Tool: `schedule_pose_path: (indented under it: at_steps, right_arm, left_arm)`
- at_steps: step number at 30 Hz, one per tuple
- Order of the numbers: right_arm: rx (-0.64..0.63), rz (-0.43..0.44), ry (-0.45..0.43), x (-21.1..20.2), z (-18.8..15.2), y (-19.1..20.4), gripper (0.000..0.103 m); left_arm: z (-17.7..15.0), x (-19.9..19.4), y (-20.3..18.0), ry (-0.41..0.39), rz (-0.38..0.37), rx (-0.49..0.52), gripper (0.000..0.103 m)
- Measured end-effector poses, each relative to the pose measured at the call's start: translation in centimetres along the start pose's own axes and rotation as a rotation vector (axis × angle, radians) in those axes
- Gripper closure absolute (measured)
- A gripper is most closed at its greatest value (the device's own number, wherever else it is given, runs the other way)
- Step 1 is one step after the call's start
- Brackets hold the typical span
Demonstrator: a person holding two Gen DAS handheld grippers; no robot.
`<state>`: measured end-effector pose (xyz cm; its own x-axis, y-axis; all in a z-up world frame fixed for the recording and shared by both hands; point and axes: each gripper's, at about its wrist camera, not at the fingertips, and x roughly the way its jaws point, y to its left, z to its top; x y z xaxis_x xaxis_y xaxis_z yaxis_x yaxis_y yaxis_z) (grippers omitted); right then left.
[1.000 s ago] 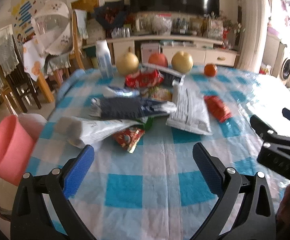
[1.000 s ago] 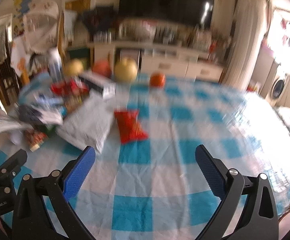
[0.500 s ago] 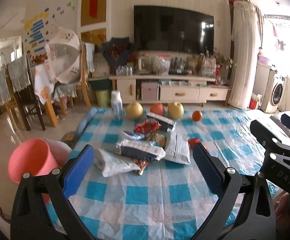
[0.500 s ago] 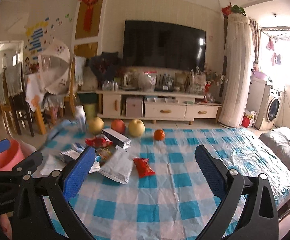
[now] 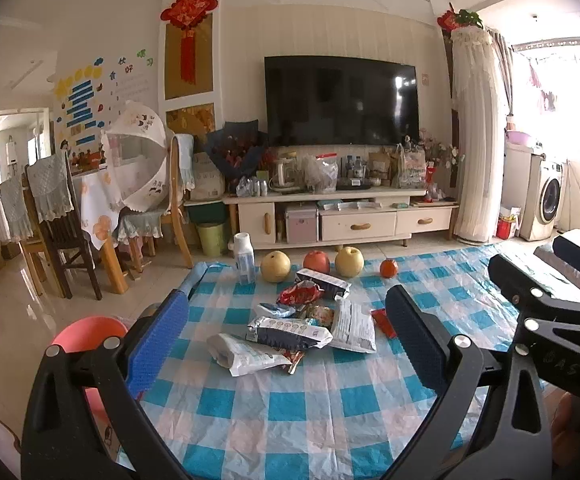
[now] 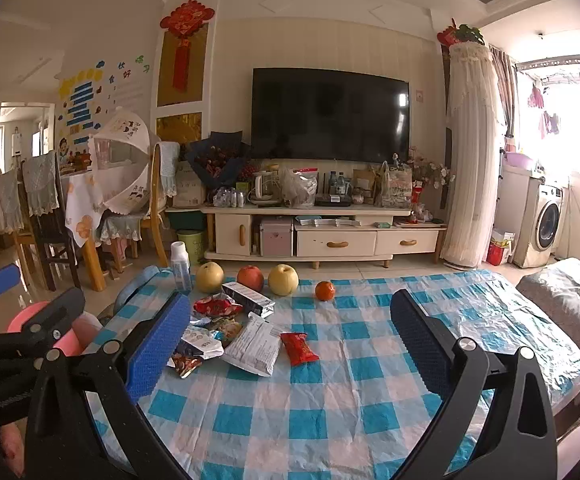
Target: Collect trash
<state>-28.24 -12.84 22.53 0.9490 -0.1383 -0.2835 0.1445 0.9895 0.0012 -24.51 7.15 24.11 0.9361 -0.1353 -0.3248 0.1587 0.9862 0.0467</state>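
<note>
- Left gripper (image 5: 286,340): jaws spread wide, nothing between them, held above the near part of the tabletop (image 5: 330,408), which has a blue-and-white checked cloth.
- Right gripper (image 6: 290,340): jaws also spread wide and empty, above the same tabletop. It shows at the right edge of the left wrist view; the left gripper shows at the left edge of the right wrist view.
- Trash sits in a loose pile on the far-left part of the tabletop, clear of both grippers:
  - white crumpled wrapper (image 5: 242,354) nearest the left gripper
  - dark blue-and-silver bag (image 5: 290,332) partly overlapping it
  - flat white packet (image 6: 256,344) to the right of the bag
  - red crumpled wrapper (image 6: 216,306) at the back of the pile
  - small box (image 6: 248,299) lying on its side, just beside the red crumpled wrapper
  - small red sachet (image 6: 299,348) lying alone, just right of the flat white packet
- More small wrappers in the middle of the pile; can't tell them apart.
- Along the far edge, in a row: white bottle (image 6: 181,266) upright, yellow pear (image 6: 210,277), red apple (image 6: 250,278), second yellow pear (image 6: 284,279), small orange (image 6: 325,291) a bit apart to the right.
- Pink bin (image 5: 90,330) off the left edge of the tabletop, lower than the surface, opening visible.
</note>
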Motion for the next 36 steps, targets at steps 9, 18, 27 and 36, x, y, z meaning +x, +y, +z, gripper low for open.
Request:
schedule_pose_path:
  at_steps: [9,18,27,36]
  right_arm:
    - [-0.021,0.004,-0.046,-1.5,-0.1,0.4,0.004]
    - [-0.027,0.004,-0.043,-1.6,-0.3,0.5,0.004]
    - [-0.024,0.004,-0.031,-1.3,-0.8,0.4,0.004]
    - [-0.02,-0.001,0.004,0.1,-1.8,-0.4,0.004]
  left_arm:
    - [0.1,-1.1,0.4,-0.015,-0.003,-0.004,0.004]
    - [0.5,-2.3,-0.2,-0.02,-0.012,0.007,0.004]
    - [0.2,-1.7,-1.0,0.007,-0.027,0.027,0.004]
    - [-1.0,0.1,-1.1,0.043,-0.029,0.028,0.004]
